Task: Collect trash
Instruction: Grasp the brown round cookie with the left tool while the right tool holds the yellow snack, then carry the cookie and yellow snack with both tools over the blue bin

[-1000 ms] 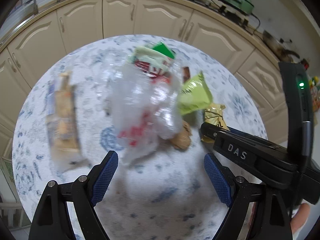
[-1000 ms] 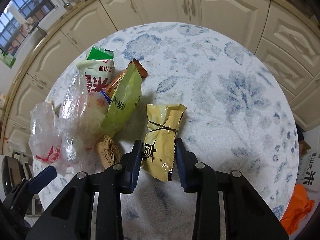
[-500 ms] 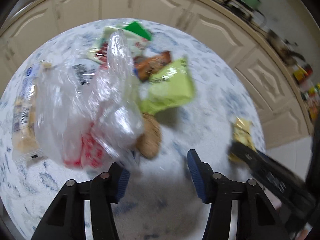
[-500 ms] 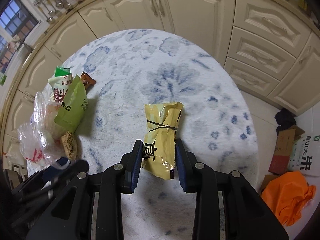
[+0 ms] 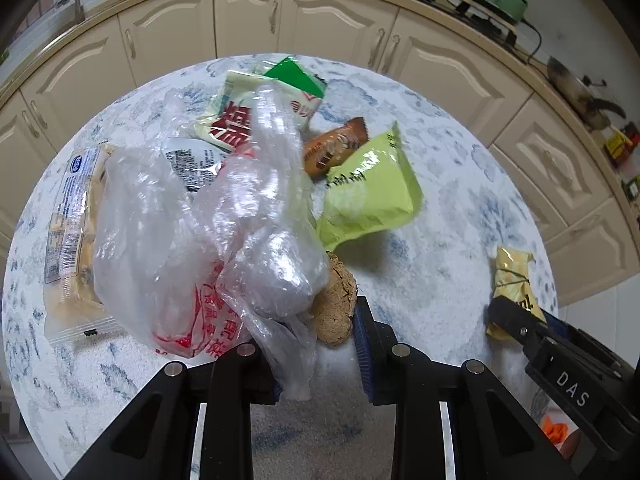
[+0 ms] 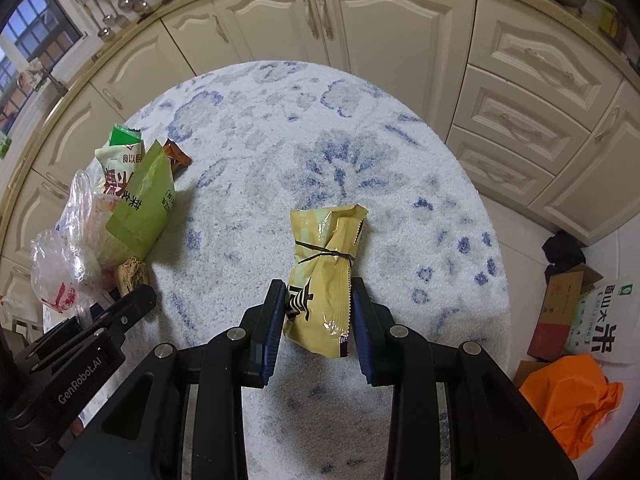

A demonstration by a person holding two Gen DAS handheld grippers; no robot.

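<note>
A crumpled clear plastic bag (image 5: 208, 232) with red print lies on the round table (image 5: 460, 220) over a pile of wrappers. My left gripper (image 5: 316, 320) is closing; the bag's loose tail hangs between its fingers, and table still shows beside the right pad. A brown lump (image 5: 334, 304) touches that pad's tip. The left pad is hidden behind the bag. My right gripper (image 6: 316, 320) is shut on a yellow snack packet (image 6: 324, 280) tied with a black band. In the left wrist view, that packet (image 5: 514, 276) is at the far right.
The pile holds a lime-green packet (image 5: 368, 196), an orange-brown bar (image 5: 334, 152), a white, red and green packet (image 5: 240, 120) and a clear biscuit pack (image 5: 68, 240). Cream cabinets (image 6: 360, 20) curve behind the table. An orange bag (image 6: 568, 396) and cardboard boxes (image 6: 560, 312) lie on the floor at right.
The left jaws have narrowed from wide apart and moved in around the bag's tail, beside the brown lump. The right gripper carried the yellow packet away from the pile, then held still.
</note>
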